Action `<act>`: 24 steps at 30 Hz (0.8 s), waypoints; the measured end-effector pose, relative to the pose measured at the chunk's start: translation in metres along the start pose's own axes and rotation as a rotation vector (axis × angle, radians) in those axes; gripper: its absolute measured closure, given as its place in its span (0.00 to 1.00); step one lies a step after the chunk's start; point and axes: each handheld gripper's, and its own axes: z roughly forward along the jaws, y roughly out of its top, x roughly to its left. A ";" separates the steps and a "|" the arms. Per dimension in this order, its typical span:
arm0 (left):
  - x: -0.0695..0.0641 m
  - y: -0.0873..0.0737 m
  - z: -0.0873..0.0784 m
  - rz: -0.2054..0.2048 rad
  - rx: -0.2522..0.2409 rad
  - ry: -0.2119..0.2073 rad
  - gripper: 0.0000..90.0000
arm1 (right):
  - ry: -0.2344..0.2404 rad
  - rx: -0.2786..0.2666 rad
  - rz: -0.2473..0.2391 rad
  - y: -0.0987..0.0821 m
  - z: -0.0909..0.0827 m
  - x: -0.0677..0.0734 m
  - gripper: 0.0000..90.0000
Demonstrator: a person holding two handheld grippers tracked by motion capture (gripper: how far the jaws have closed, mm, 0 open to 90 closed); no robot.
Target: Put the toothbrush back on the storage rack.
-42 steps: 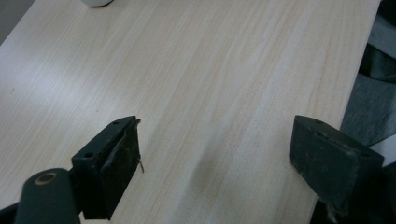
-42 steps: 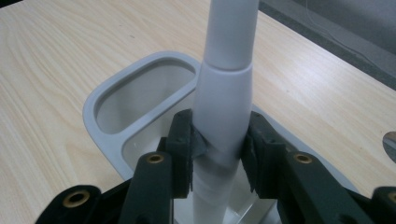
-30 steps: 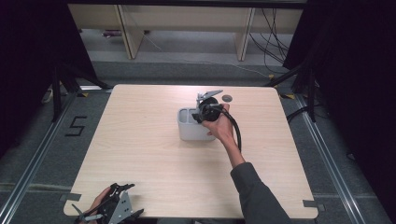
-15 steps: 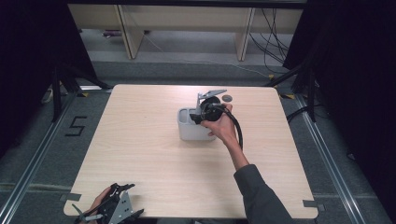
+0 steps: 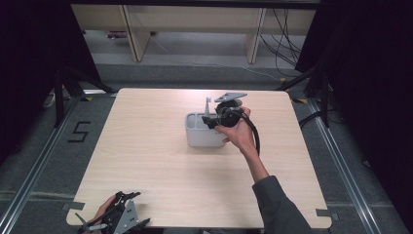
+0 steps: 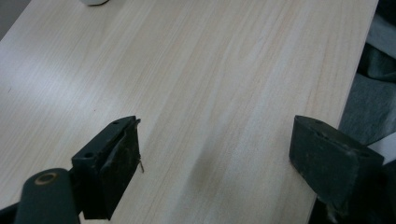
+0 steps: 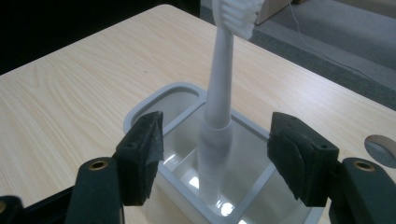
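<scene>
- The toothbrush (image 7: pixel 219 93) stood in the larger compartment of the grey holder (image 7: pixel 163 100), handle down and bristles up, its long axis close to upright with a slight lean.
- The holder sat on the table (image 5: pixel 146 161), toward the far side and a little right of centre.
- The right gripper (image 7: pixel 217 154) hovered just above the holder's near rim. Its jaws had just been opening and stood wide, with the toothbrush between them but touched by neither pad.
- Judgement: the toothbrush appeared released into the holder; a clean withdrawal would call for lifting clear without catching the handle.
- The left gripper (image 6: pixel 215 163) rested well apart at the table's near left corner, jaws wide and holding nothing.
</scene>
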 end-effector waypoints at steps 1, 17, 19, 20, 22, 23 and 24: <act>0.000 0.000 0.000 -0.001 0.003 0.000 0.18 | -0.001 -0.003 0.002 0.000 -0.002 0.001 0.41; 0.000 0.000 0.000 -0.002 0.003 0.005 0.18 | -0.008 -0.035 -0.033 -0.012 -0.033 0.002 0.39; -0.001 0.000 0.000 -0.002 -0.001 0.007 0.18 | 0.002 -0.041 -0.017 -0.015 -0.036 0.003 0.39; 0.000 0.000 0.000 0.000 0.005 0.000 0.18 | -0.003 -0.040 -0.010 -0.017 -0.039 0.004 0.39; -0.001 0.000 0.001 -0.001 -0.001 0.006 0.18 | -0.009 -0.047 -0.024 -0.020 -0.041 0.004 0.38; -0.001 0.000 0.001 -0.002 -0.004 0.016 0.18 | -0.007 -0.044 -0.017 -0.021 -0.043 0.005 0.38; -0.001 0.000 0.001 -0.003 -0.004 0.016 0.18 | 0.004 -0.053 -0.028 -0.023 -0.044 0.004 0.38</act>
